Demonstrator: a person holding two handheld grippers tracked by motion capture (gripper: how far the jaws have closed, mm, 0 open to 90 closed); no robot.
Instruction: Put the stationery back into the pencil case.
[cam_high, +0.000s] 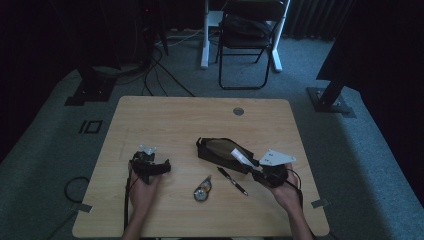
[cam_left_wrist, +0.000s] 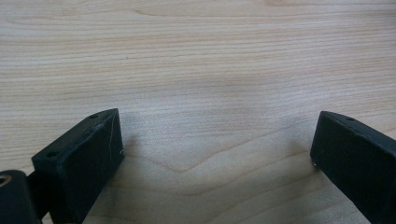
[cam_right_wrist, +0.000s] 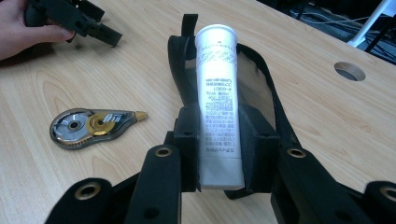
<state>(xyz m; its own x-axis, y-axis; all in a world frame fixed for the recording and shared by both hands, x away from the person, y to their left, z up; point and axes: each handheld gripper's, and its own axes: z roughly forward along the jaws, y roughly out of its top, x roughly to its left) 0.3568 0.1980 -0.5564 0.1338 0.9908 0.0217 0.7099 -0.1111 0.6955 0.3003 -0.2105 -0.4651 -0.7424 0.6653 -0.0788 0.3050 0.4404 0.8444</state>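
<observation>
My right gripper (cam_right_wrist: 218, 144) is shut on a white tube (cam_right_wrist: 216, 84) with small grey print, gripping its lower end. The tube points away over an open black pouch (cam_right_wrist: 268, 93) lying on the wooden table (cam_right_wrist: 327, 121). From above, the tube (cam_high: 240, 155) slants over the pouch (cam_high: 216, 151), with the right gripper (cam_high: 254, 169) at the pouch's near right end. My left gripper (cam_high: 151, 167) rests at the table's left, held in a hand. Its jaws stand wide apart over bare wood (cam_left_wrist: 205, 70), and nothing lies between the left gripper's (cam_left_wrist: 217, 144) fingers.
A correction tape dispenser (cam_high: 202, 190) (cam_right_wrist: 88, 126) lies near the front middle, with a black pen (cam_high: 232, 181) just right of it. There is a round cable hole (cam_high: 238, 111) (cam_right_wrist: 349, 71) near the far edge. A folding chair (cam_high: 250, 35) stands beyond the table.
</observation>
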